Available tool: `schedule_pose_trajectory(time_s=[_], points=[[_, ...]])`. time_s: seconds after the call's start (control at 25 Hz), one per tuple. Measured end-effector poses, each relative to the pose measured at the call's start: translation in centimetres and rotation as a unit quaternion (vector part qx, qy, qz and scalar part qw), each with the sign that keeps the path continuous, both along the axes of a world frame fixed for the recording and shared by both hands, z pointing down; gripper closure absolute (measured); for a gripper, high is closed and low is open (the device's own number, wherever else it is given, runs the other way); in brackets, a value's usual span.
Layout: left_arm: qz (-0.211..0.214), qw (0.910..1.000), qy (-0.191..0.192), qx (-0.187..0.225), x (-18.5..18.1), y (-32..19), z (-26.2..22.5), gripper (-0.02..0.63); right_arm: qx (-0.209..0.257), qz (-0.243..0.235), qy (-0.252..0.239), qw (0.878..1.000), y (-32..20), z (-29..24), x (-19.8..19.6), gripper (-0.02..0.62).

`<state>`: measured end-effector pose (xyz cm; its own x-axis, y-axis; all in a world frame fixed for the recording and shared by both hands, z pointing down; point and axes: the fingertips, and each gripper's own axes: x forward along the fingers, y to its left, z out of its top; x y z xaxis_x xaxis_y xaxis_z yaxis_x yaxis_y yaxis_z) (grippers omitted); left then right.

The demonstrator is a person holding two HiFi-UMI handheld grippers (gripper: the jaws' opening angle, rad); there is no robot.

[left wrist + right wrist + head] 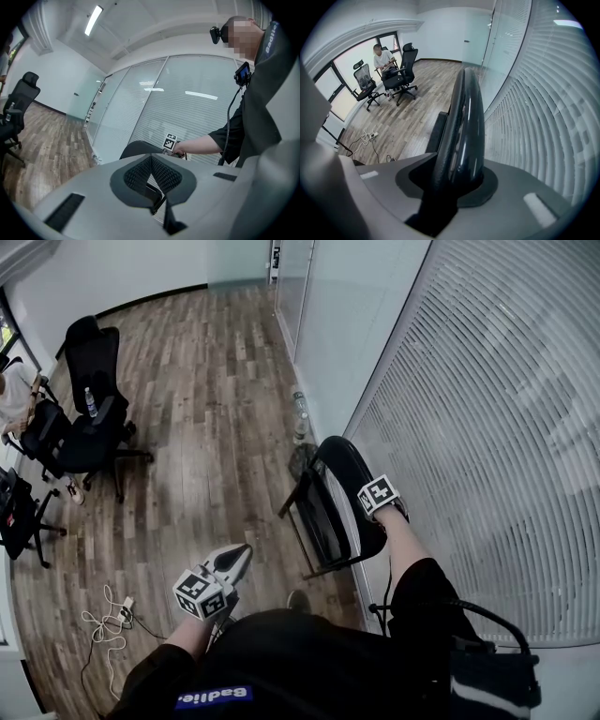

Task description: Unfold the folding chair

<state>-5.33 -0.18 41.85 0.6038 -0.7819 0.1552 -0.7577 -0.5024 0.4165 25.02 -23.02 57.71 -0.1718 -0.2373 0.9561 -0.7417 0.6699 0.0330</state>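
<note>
The black folding chair (336,507) stands folded, leaning beside the blind-covered glass wall (469,427). My right gripper (373,510) points steeply down from above and is shut on the top of the chair's glossy backrest (464,122), which fills the gap between the jaws of that gripper (457,185). My left gripper (240,557) hangs to the left of the chair, apart from it, nearly level. Its ribbed pads (161,174) meet with nothing between them. Past the pads, the left gripper view shows the chair's backrest (139,149) and the right gripper's marker cube (170,141).
Black office chairs (94,418) stand at the far left, where a person (13,395) sits. A white cable and plug (108,622) lie on the wood floor near my left side. Bottles (300,416) stand at the foot of the glass wall behind the chair.
</note>
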Motion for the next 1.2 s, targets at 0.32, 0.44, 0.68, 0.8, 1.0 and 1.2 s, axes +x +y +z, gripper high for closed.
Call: schedule_pose_trajectory(time_s=[0.32,0.44,0.68,0.8,1.0,1.2], points=[[-0.001,1.0,0.0,-0.002,0.9,-1.9,1.3,0.6,0.001,-0.001,-0.003,1.0,-0.2,0.5,0.2,0.48],[0.001,1.0,0.002,0.0,1.3,-2.4,1.4,0.6,0.002,-0.003,-0.004,1.0,-0.2,0.6,0.1,0.48],[0.008,1.0,0.004,-0.003,1.7,-3.1,1.3,0.598,0.001,-0.002,-0.002,1.0,-0.3,0.1,0.2,0.48],[0.012,0.9999,0.006,-0.008,1.9,-3.5,1.4,0.6,0.001,-0.002,-0.002,1.0,-0.4,0.0,0.2,0.48],[0.017,0.9997,0.009,-0.013,2.6,-3.9,1.8,0.598,0.0,-0.001,-0.003,1.0,-0.3,0.0,0.3,0.48],[0.025,0.9995,0.011,-0.018,3.4,-4.6,2.7,0.598,0.001,-0.002,-0.005,1.0,-0.4,0.4,0.2,0.48]])
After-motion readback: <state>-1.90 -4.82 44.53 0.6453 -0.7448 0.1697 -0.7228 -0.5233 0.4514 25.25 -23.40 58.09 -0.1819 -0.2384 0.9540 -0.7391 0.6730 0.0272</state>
